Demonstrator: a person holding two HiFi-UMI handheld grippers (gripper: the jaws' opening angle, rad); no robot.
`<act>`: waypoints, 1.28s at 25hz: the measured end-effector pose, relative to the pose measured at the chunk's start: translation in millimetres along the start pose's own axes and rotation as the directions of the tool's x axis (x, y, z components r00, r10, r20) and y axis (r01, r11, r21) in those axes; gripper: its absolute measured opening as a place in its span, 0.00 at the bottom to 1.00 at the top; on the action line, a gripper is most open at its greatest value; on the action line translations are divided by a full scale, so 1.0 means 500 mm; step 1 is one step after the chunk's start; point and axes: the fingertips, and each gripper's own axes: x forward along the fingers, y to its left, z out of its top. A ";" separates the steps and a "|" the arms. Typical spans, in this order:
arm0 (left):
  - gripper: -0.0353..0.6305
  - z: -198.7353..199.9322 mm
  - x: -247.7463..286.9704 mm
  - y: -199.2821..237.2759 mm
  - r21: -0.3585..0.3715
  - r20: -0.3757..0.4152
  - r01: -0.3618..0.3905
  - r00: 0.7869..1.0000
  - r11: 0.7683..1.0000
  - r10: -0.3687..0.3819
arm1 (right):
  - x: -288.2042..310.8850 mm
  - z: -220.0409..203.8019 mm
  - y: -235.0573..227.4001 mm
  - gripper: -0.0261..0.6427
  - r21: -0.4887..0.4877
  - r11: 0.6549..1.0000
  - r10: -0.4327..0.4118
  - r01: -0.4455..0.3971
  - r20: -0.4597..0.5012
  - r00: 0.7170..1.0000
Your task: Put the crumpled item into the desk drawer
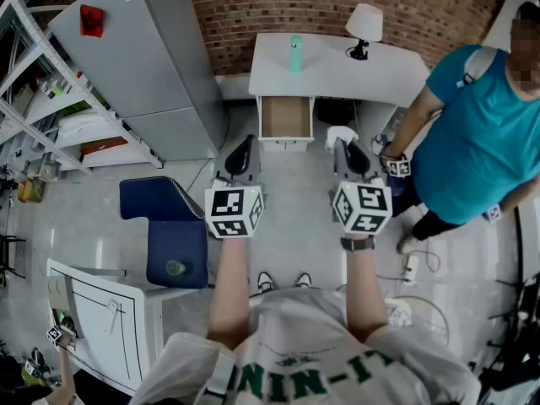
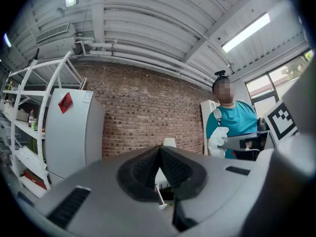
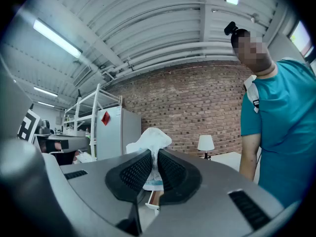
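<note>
The crumpled item [image 1: 341,134] is a wad of white paper or plastic, and my right gripper [image 1: 348,152] is shut on it. In the right gripper view the wad [image 3: 151,140] sticks up past the two ribbed pads [image 3: 134,171] that pinch it. Ahead stands a white desk [image 1: 337,74] with its wooden drawer [image 1: 285,118] pulled open, just beyond and left of the wad. My left gripper [image 1: 240,155] is held level beside the right one, in front of the drawer. Its jaws [image 2: 159,150] are shut on nothing, the tips touching.
A person in a teal shirt [image 1: 481,133] stands close at the right of the desk. On the desktop stand a green bottle [image 1: 296,53] and a white lamp [image 1: 363,25]. A grey refrigerator [image 1: 143,57], shelving [image 1: 42,99] and a blue chair [image 1: 173,226] fill the left side.
</note>
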 end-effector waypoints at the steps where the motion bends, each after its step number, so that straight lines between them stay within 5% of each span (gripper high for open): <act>1: 0.04 -0.003 0.000 -0.003 0.000 0.000 0.002 1.000 1.000 -0.002 | -0.001 -0.003 0.000 0.10 0.001 1.000 0.002 -0.002 -0.001 1.000; 14: 0.05 0.011 0.025 -0.073 0.000 0.022 0.006 1.000 1.000 -0.006 | -0.012 -0.028 -0.069 0.10 0.044 0.999 0.020 -0.020 -0.004 1.000; 20: 0.05 0.001 0.034 -0.126 0.030 0.023 0.005 1.000 1.000 -0.006 | -0.034 -0.019 -0.096 0.10 0.088 0.994 0.059 -0.065 0.071 0.996; 32: 0.05 -0.058 0.102 -0.119 0.016 -0.033 0.012 0.999 1.000 -0.011 | 0.030 -0.084 -0.100 0.10 0.127 0.986 0.105 -0.104 0.002 0.994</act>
